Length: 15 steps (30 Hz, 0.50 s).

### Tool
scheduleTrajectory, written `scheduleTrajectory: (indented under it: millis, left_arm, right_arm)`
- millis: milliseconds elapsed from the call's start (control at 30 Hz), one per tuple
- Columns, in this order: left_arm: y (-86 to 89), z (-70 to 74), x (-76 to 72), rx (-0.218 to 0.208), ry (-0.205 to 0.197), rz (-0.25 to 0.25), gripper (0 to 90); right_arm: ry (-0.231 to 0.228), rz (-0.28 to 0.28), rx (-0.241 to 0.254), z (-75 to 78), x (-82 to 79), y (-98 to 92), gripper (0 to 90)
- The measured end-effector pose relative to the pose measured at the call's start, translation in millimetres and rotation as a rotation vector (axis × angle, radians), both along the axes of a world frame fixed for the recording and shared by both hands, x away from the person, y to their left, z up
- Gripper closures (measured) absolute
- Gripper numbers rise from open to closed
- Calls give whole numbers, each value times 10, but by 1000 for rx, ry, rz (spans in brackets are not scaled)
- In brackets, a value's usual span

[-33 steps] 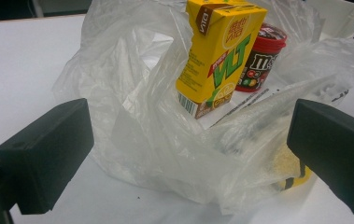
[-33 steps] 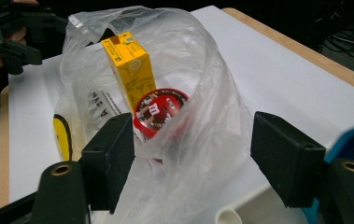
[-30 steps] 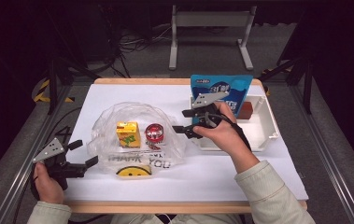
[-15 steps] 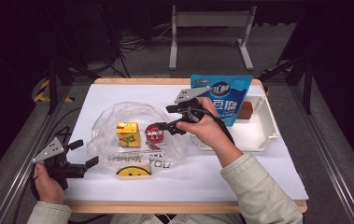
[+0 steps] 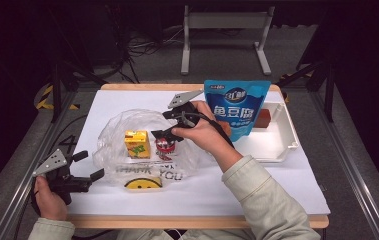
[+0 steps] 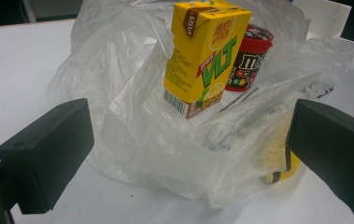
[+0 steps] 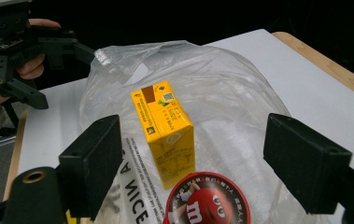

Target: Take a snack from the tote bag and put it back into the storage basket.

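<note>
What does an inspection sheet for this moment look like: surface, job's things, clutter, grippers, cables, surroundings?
Surface: white table top, wooden edge.
Job's things: clear plastic bag holding an upright yellow drink carton and a red candy tub.
Clutter: blue pouch standing in a white tray; brown block behind it.
Grippers: left gripper open beside the bag; right gripper open above the tub.
Cables: tangle on the floor beyond the table.
Surroundings: dark floor, metal stand legs.
</note>
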<state>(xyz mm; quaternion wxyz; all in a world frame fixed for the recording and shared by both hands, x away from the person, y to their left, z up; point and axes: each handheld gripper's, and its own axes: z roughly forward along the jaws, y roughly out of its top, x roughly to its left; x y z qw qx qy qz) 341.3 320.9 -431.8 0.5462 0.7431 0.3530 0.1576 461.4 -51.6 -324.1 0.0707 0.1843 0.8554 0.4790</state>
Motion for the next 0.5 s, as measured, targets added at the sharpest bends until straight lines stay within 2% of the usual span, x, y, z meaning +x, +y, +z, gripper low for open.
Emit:
scheduleTrajectory:
  millis: [267,333,500]
  left_arm:
    - [6,2,-35,7,-3,-10,11]
    - [8,3,-39,7,-2,-9,11]
    - [9,2,-41,1,-2,-9,11]
  right_arm:
    - [-7,31,-18,-63,52,199,178]
    - [-23,32,-34,-109,61,249,178]
    - [-6,36,-28,-243,91,376,177]
